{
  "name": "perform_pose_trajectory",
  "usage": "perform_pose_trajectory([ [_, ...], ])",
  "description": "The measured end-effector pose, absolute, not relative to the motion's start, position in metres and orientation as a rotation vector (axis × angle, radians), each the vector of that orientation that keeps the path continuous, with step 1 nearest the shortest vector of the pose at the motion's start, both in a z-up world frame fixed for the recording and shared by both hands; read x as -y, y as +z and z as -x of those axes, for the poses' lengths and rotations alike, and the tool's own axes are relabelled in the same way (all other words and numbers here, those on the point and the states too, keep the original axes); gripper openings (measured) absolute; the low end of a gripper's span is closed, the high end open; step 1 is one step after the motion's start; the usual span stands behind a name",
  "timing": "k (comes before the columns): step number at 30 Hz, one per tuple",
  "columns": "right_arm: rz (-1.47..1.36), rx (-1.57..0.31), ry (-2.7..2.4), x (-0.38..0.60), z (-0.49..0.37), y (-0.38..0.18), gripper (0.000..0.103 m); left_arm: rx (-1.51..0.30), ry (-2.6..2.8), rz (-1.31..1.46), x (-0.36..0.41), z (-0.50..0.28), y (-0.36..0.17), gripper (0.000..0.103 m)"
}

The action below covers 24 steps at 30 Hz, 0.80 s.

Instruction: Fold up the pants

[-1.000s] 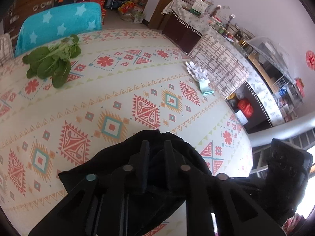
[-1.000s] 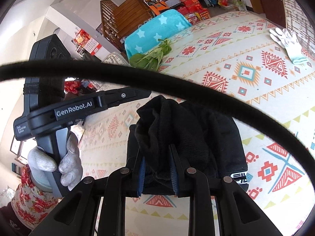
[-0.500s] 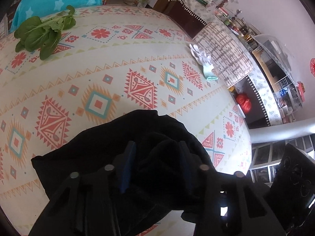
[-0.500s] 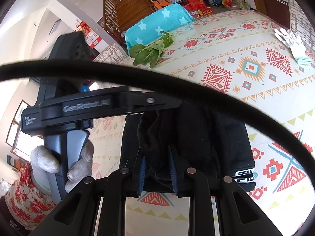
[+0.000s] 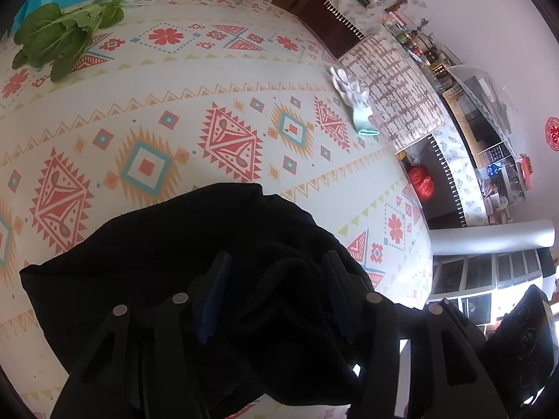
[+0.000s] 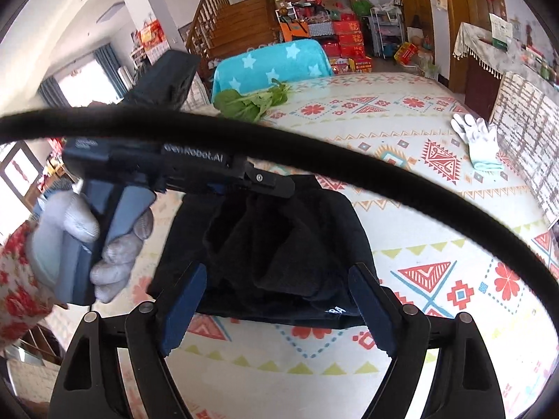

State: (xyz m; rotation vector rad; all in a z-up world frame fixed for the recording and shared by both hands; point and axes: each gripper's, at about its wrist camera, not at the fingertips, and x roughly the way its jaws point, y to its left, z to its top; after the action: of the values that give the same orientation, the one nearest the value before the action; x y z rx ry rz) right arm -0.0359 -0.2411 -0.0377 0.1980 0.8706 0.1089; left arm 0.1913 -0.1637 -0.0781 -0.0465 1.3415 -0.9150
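The black pants (image 6: 279,241) lie folded in a bundle on the patterned tablecloth (image 6: 419,230), near its front edge. My right gripper (image 6: 276,276) is open, jaws wide apart on either side of the bundle's near edge. My left gripper (image 5: 276,262) is open too, its jaws spread over a raised fold of the pants (image 5: 195,244). The left gripper's body (image 6: 167,164), held by a gloved hand, hovers over the far left of the pants in the right wrist view.
Green leafy vegetables (image 5: 66,38) lie at the far side of the table. A white glove (image 5: 353,94) lies at the right edge, also in the right wrist view (image 6: 478,139). A turquoise star-print chair back (image 6: 269,66) stands behind. A black cable (image 6: 314,153) crosses the right wrist view.
Both grippers have opened and let go of the pants. The pants have dropped onto the table and the left gripper has moved lower over them.
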Motion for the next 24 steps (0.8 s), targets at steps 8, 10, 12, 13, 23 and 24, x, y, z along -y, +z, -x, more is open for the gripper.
perform_pose_trajectory([
  [8,0.019,-0.886,0.073,0.205,0.014,-0.061,0.081,-1.341,-0.888,-0.057,0.179,-0.182,-0.081,0.030],
  [10,0.017,-0.920,0.081,0.207,0.009,-0.068,0.040,-1.333,-0.889,-0.071,0.178,-0.180,-0.080,0.027],
  [12,-0.042,-0.935,0.087,0.218,0.008,-0.069,0.031,-1.324,-0.901,-0.057,0.175,-0.180,-0.077,0.027],
  [13,-0.079,-0.936,0.094,0.225,0.009,-0.066,0.029,-1.321,-0.905,-0.048,0.174,-0.180,-0.074,0.027],
  [23,-0.220,-0.913,0.156,0.245,-0.009,-0.030,0.026,-1.238,-0.929,0.040,0.149,-0.194,-0.036,0.027],
  [24,-0.228,-0.909,0.166,0.243,-0.012,-0.027,0.026,-1.232,-0.921,0.057,0.141,-0.198,-0.033,0.027],
])
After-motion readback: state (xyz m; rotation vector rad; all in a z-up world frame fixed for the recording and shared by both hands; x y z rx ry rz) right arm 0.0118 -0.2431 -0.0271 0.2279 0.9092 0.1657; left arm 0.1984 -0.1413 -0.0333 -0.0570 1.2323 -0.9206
